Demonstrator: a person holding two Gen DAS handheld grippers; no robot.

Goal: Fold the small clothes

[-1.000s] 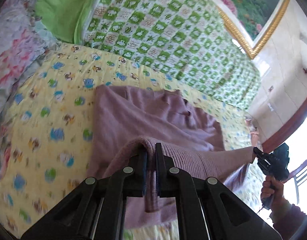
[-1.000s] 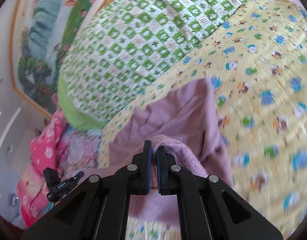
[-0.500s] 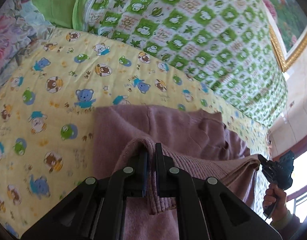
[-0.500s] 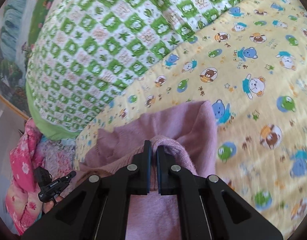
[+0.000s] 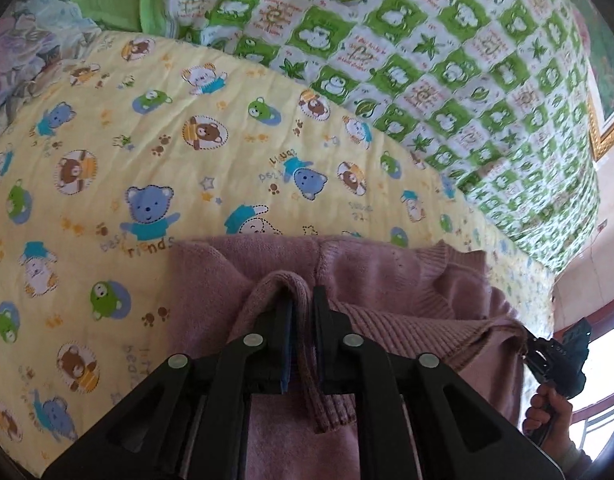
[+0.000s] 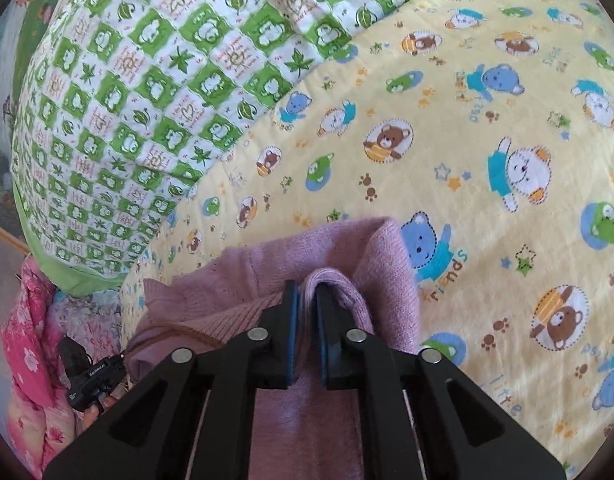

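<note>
A small mauve knit sweater [image 5: 387, 276] lies on the yellow bear-print sheet [image 5: 107, 184], folded over itself. My left gripper [image 5: 301, 304] is shut on its ribbed hem at one corner, held low over the far edge of the sweater. My right gripper [image 6: 307, 300] is shut on the hem's other corner, over the sweater [image 6: 319, 248] in its own view. The hem stretches between the two grippers. The right gripper also shows at the right edge of the left wrist view [image 5: 527, 344], and the left one at the lower left of the right wrist view [image 6: 121, 360].
A green-and-white checked quilt [image 5: 427, 40] is piled along the back of the bed. Pink floral bedding [image 6: 31, 352] lies at one end. A gold-framed picture [image 5: 607, 120] hangs on the wall. The yellow sheet [image 6: 507, 160] spreads beyond the sweater.
Both grippers have carried the hem forward and down over the sweater's body, closer to the sheet. The sweater's far edge is now just ahead of the fingertips. Both stayed shut.
</note>
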